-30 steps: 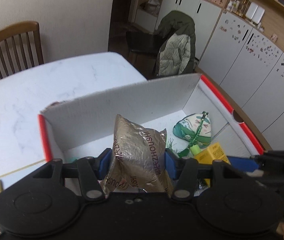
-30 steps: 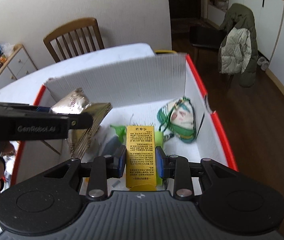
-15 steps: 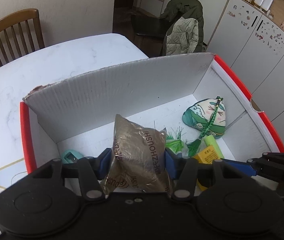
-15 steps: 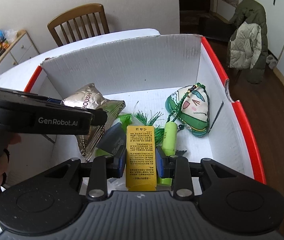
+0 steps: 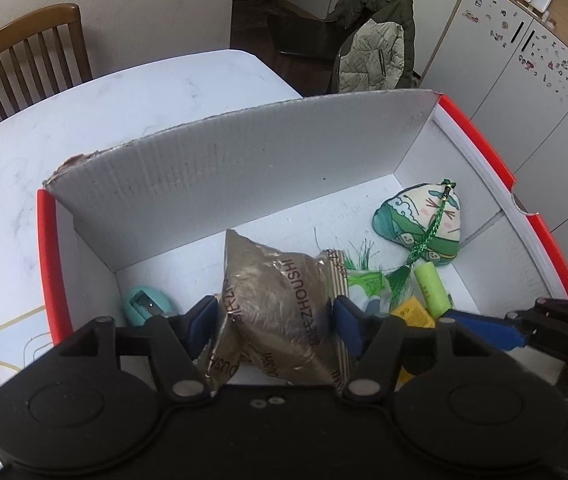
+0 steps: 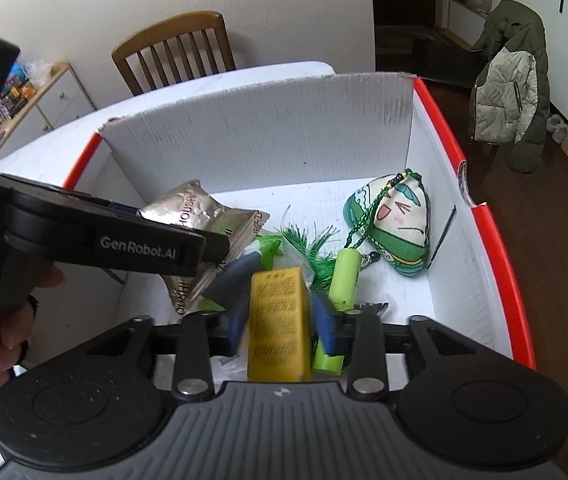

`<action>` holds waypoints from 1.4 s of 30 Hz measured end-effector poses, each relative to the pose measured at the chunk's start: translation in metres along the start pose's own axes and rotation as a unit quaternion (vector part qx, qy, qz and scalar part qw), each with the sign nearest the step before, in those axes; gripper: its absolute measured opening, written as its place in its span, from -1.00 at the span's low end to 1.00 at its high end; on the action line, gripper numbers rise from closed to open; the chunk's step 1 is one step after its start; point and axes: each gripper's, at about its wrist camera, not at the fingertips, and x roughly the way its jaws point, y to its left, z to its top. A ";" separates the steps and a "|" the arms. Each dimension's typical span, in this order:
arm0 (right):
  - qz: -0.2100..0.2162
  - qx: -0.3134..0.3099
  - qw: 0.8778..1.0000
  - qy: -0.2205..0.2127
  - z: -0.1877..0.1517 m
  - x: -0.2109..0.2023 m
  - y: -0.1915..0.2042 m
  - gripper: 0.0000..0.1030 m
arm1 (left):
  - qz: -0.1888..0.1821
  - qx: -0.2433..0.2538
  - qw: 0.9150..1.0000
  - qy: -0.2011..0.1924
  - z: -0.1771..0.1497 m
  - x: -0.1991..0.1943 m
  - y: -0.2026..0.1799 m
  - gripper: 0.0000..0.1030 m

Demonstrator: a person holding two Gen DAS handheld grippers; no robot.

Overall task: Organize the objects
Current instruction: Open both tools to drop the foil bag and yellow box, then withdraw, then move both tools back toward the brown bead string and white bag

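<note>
Your left gripper (image 5: pixel 273 322) clamps the foil packet (image 5: pixel 271 304); your right gripper (image 6: pixel 279 320) clamps the yellow box (image 6: pixel 279 320), long axis pointing far, green tube (image 6: pixel 344 276) just right.

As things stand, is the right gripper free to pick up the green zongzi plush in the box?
Probably not yet: the right gripper is shut on the yellow box. The plush lies uncovered ahead.

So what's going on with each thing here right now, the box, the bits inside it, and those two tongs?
Box: open-topped, on the table.
Left tongs: shut on the foil packet, over the box.
Right tongs: shut on the yellow carton, over the box.
Plush pouch: lying on the box floor.
Green tube: lying on the box floor.
Teal sharpener: resting in the box corner.
</note>
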 end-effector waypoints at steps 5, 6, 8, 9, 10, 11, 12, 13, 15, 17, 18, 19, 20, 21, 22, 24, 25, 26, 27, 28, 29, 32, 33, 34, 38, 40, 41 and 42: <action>0.007 0.004 1.000 -0.015 -0.001 -0.014 -0.002 0.03 | -0.004 0.005 1.000 -0.008 -0.003 -0.006 -0.003 0.33; 0.007 0.005 1.000 -0.017 -0.001 -0.017 -0.002 0.03 | -0.006 0.005 1.000 -0.010 -0.004 -0.008 -0.004 0.37; 0.008 0.005 1.000 -0.023 -0.003 -0.024 -0.002 0.05 | -0.006 0.010 1.000 -0.019 -0.005 -0.014 -0.006 0.44; 0.009 0.005 1.000 -0.026 -0.003 -0.027 -0.001 0.09 | -0.006 0.012 1.000 -0.025 -0.005 -0.017 -0.008 0.49; 0.009 0.004 0.999 -0.030 -0.004 -0.032 0.000 0.11 | -0.007 0.015 0.999 -0.030 -0.006 -0.020 -0.009 0.53; 0.009 0.001 0.999 -0.035 -0.005 -0.037 0.001 0.12 | -0.006 0.016 0.999 -0.034 -0.006 -0.024 -0.010 0.61; 0.011 -0.001 0.999 -0.039 -0.007 -0.042 0.002 0.12 | -0.006 0.015 0.999 -0.038 -0.007 -0.028 -0.010 0.64; 0.015 -0.005 0.999 -0.043 -0.009 -0.048 0.003 0.12 | -0.011 0.016 0.999 -0.042 -0.008 -0.033 -0.010 0.64; 0.017 -0.013 0.998 -0.052 -0.013 -0.059 0.006 0.13 | -0.015 0.018 0.998 -0.051 -0.011 -0.043 -0.010 0.66; 0.018 -0.018 0.998 -0.060 -0.017 -0.070 0.009 0.17 | -0.018 0.017 0.998 -0.060 -0.015 -0.054 -0.009 0.71; 0.019 -0.017 0.998 -0.065 -0.018 -0.076 0.011 0.22 | -0.020 0.016 0.998 -0.065 -0.017 -0.060 -0.008 0.73; 0.019 -0.017 0.997 -0.069 -0.020 -0.081 0.013 0.23 | -0.022 0.015 0.997 -0.069 -0.020 -0.065 -0.007 0.73; 0.019 -0.016 0.997 -0.073 -0.021 -0.086 0.015 0.24 | -0.023 0.014 0.997 -0.073 -0.022 -0.070 -0.005 0.74; 0.019 -0.016 0.997 -0.077 -0.022 -0.090 0.017 0.24 | -0.023 0.013 0.997 -0.076 -0.024 -0.075 -0.003 0.74; 0.019 -0.017 0.996 -0.081 -0.024 -0.095 0.020 0.24 | -0.025 0.012 0.996 -0.080 -0.026 -0.080 -0.002 0.74; 0.017 -0.018 0.996 -0.088 -0.027 -0.102 0.026 0.24 | -0.027 0.010 0.995 -0.090 -0.031 -0.091 0.002 0.75; 0.017 -0.017 0.996 -0.091 -0.029 -0.106 0.030 0.25 | -0.027 0.011 0.995 -0.097 -0.034 -0.097 0.004 0.76; 0.017 -0.014 0.995 -0.094 -0.031 -0.109 0.033 0.25 | -0.027 0.013 0.994 -0.104 -0.037 -0.103 0.006 0.77; 0.017 -0.012 0.995 -0.096 -0.032 -0.113 0.036 0.25 | -0.027 0.016 0.993 -0.111 -0.040 -0.109 0.008 0.79; 0.016 -0.010 0.995 -0.100 -0.034 -0.116 0.040 0.25 | -0.027 0.019 0.992 -0.119 -0.044 -0.116 0.010 0.80; 0.015 -0.007 0.994 -0.104 -0.036 -0.120 0.045 0.28 | -0.025 0.022 0.991 -0.126 -0.048 -0.122 0.012 0.81; 0.016 0.003 0.993 -0.115 -0.042 -0.129 0.059 0.37 | -0.022 0.026 0.989 -0.147 -0.060 -0.140 0.022 0.89; 0.017 0.005 0.993 -0.117 -0.044 -0.131 0.064 0.37 | -0.022 0.026 0.988 -0.153 -0.064 -0.146 0.026 0.89; 0.016 0.007 0.993 -0.119 -0.046 -0.133 0.070 0.37 | -0.025 0.026 0.987 -0.157 -0.068 -0.152 0.030 0.90; 0.016 0.022 0.992 -0.125 -0.058 -0.139 0.093 0.43 | -0.029 0.029 0.986 -0.163 -0.085 -0.168 0.049 0.95; 0.018 0.025 0.991 -0.130 -0.065 -0.142 0.107 0.53 | -0.031 0.032 0.986 -0.162 -0.093 -0.175 0.059 0.97; 0.016 0.026 0.990 -0.134 -0.068 -0.144 0.115 0.60 | -0.035 0.033 0.986 -0.160 -0.097 -0.177 0.065 0.97; 0.014 0.028 0.990 -0.138 -0.071 -0.146 0.122 0.63 | -0.040 0.033 0.986 -0.158 -0.101 -0.180 0.070 0.97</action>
